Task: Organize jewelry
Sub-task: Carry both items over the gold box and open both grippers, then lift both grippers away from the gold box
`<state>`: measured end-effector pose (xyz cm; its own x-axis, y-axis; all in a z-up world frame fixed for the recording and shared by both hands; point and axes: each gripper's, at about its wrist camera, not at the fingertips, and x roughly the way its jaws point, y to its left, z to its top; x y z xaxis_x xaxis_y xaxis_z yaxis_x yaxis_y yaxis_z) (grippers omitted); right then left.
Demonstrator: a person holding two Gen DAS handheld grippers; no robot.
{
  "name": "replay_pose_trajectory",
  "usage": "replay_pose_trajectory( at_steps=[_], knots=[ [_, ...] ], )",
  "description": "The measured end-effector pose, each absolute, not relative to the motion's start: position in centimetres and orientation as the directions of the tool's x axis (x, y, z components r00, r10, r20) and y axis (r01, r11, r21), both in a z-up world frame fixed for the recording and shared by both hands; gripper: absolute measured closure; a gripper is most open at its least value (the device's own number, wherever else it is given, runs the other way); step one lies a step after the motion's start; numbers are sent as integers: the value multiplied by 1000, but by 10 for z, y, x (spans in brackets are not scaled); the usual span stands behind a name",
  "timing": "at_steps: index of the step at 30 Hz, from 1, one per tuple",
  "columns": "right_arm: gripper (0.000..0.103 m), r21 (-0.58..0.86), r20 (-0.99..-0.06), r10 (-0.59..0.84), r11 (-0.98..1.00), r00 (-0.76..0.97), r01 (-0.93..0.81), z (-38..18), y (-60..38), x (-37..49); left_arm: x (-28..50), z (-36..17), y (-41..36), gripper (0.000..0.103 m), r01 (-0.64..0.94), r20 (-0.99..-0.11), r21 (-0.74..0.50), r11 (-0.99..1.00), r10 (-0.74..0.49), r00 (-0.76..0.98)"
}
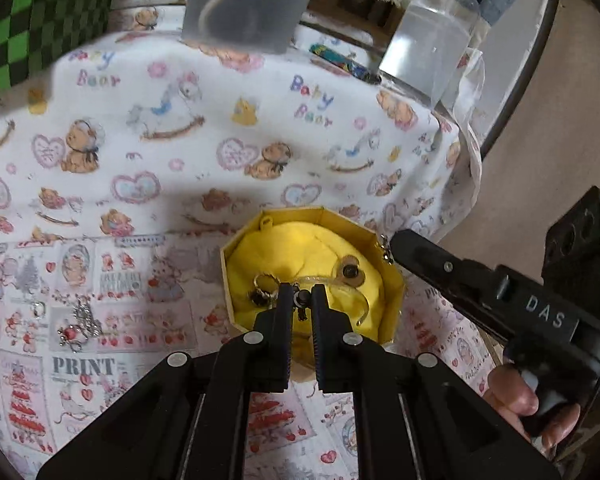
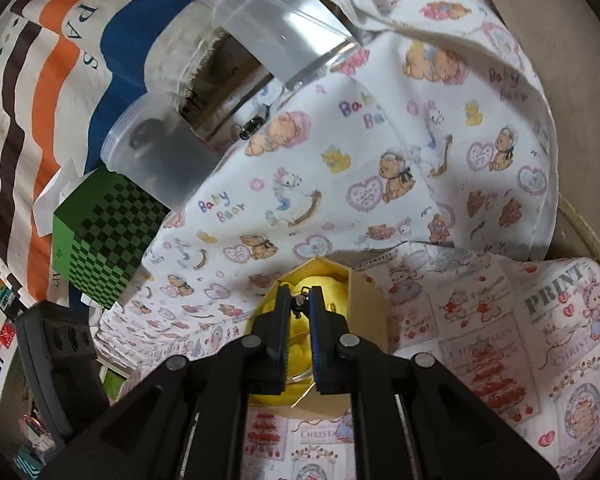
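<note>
Yellow-lined box (image 1: 396, 292), teddy-bear print cloth (image 1: 220, 120), green-and-black checkered cube (image 2: 108, 236).

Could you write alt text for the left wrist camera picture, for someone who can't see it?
The left tool, nearly shut on a small dark earring, hangs over an open yellow jewelry box with a yellow cushion. The right tool reaches in beside the box's edge, and a silver and red trinket lies on the printed cloth.
</note>
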<state>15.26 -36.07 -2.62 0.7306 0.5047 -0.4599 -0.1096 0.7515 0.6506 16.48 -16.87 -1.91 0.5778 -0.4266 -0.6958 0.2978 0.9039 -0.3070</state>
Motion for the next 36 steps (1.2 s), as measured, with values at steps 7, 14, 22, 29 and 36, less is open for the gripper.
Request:
replay_pose_trajectory(
  at_steps=[7, 14, 22, 29, 36],
  knots=[
    [94, 613, -456, 480, 780, 749, -127, -20, -355, 149, 161, -14, -162, 95, 302, -666, -329, 895, -447, 597],
    [89, 594, -455, 459, 795, 763, -124, -17, -354, 145, 154, 4, -145, 81, 293, -613, -314, 903, -428, 664],
    [81, 567, -420, 451, 808, 787, -161, -1, -351, 132, 120, 68, -128, 54, 268, -479, -158, 951, -311, 821],
    [71, 486, -447, 403, 859, 799, -161, -3, -340, 131, 79, 89, -103, 24, 104, -332, -9, 995, -101, 938],
    [70, 453, -465, 399, 874, 790, -175, -6, -330, 131, 69, 63, -52, 11, -21, -323, 85, 996, 47, 945]
  ],
)
